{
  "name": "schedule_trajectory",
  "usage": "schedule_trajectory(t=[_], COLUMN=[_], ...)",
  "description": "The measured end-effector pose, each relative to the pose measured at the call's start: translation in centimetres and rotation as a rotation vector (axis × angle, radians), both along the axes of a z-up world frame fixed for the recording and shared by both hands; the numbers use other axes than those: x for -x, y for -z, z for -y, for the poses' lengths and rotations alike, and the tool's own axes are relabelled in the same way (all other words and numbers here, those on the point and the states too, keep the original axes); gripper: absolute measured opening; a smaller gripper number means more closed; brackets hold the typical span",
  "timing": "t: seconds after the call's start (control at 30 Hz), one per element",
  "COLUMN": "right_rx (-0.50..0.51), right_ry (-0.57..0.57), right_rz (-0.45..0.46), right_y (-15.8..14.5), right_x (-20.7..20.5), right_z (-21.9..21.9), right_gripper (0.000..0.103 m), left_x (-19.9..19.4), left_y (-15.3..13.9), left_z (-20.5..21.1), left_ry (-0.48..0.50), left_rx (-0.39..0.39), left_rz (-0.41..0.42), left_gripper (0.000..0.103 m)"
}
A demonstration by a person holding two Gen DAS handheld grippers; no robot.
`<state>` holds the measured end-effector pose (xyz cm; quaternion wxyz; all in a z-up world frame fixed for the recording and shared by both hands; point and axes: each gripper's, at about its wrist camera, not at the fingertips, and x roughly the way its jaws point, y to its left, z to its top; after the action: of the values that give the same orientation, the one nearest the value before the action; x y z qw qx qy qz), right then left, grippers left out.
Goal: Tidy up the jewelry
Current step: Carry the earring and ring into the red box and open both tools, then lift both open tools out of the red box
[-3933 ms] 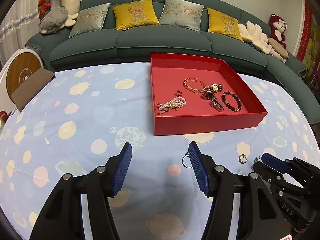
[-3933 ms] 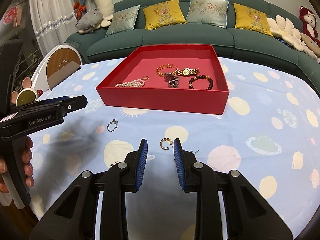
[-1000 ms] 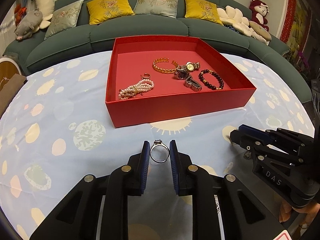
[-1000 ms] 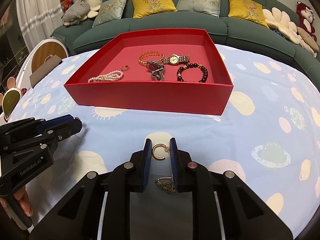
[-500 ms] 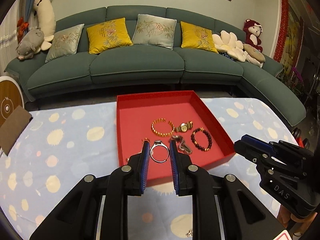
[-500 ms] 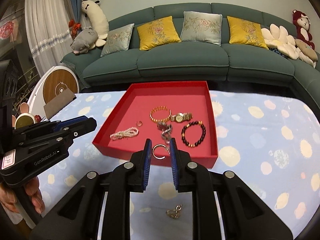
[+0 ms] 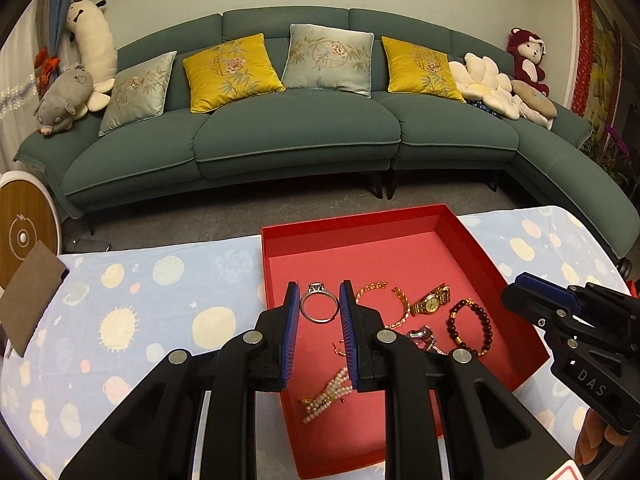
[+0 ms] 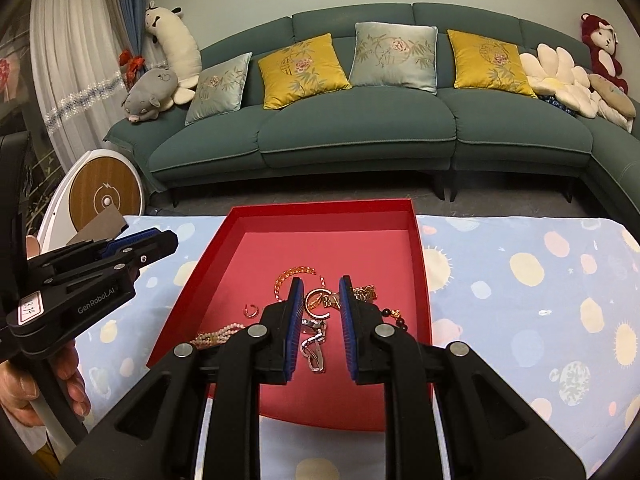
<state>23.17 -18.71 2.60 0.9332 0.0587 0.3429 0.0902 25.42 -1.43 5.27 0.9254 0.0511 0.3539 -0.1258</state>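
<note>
A red tray point(image 7: 484, 258) point(image 8: 422, 280) sits on the spotted tablecloth. My left gripper point(image 7: 319, 308) is shut on a silver ring point(image 7: 318, 307) and holds it above the tray's left part. My right gripper point(image 8: 319, 302) is shut on a gold open hoop earring point(image 8: 316, 304) above the tray's middle. In the tray lie a gold bangle point(image 7: 394, 304), a gold watch point(image 7: 431, 302), a dark bead bracelet point(image 7: 470, 326), a pearl strand point(image 7: 326, 396), a silver watch point(image 8: 314, 346) and a small earring point(image 8: 251, 310).
A green sofa point(image 7: 304, 128) with cushions stands beyond the table. The table's far edge runs just behind the tray. A round wooden device point(image 8: 105, 196) and a brown card point(image 7: 28, 292) stand at the left. The right gripper shows in the left wrist view point(image 7: 576, 328), at the right.
Both grippers have moved forward over the tray with their pieces still held. The tray now lies directly under both.
</note>
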Motion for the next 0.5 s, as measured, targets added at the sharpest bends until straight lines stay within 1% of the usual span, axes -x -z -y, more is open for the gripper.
schedule_trajectory(t=[0.07,0.17,0.2,0.27,0.3,0.33,0.37,0.43,0.5], right_rx=[0.015,0.012,0.008,0.004,0.002,0.0,-0.004,-0.008,-0.015], right_ry=[-0.006,0.003,0.007,0.012,0.018,0.027,0.03,0.042,0.045], right_rz=[-0.012,-0.023,-0.023,-0.02,-0.013,-0.005,0.001,0.021,0.042], right_y=[0.6,1.3,1.4,1.5,1.5,1.5,1.4,1.0,0.4], right_x=[-0.4,-0.5,-0.5,-0.5,-0.4,-0.3,-0.2,0.1,0.4], right_z=[-0.2,-0.1,0.0,0.2,0.3,0.4,0.5,0.7,0.9], right_gripper=[0.018,0.018,0.018,0.019,0.019,0.02,0.022,0.033,0.033], left_x=[-0.4,-0.7,-0.6,-0.6,-0.5,-0.4,-0.3,-0.3,-0.1], left_y=[0.6,1.1,1.2,1.2,1.1,1.0,0.9,0.4,-0.4], left_z=[0.1,0.3,0.3,0.4,0.3,0.3,0.3,0.1,-0.3], left_ry=[0.002,0.008,0.006,0.007,-0.001,-0.01,-0.012,-0.019,-0.035], left_rx=[-0.001,0.001,0.004,0.013,0.013,0.013,0.015,0.017,0.035], left_rz=[-0.013,-0.015,-0.011,-0.009,-0.003,0.004,0.011,0.014,0.025], left_gripper=[0.018,0.018,0.021,0.034,0.047,0.052,0.053,0.054,0.055])
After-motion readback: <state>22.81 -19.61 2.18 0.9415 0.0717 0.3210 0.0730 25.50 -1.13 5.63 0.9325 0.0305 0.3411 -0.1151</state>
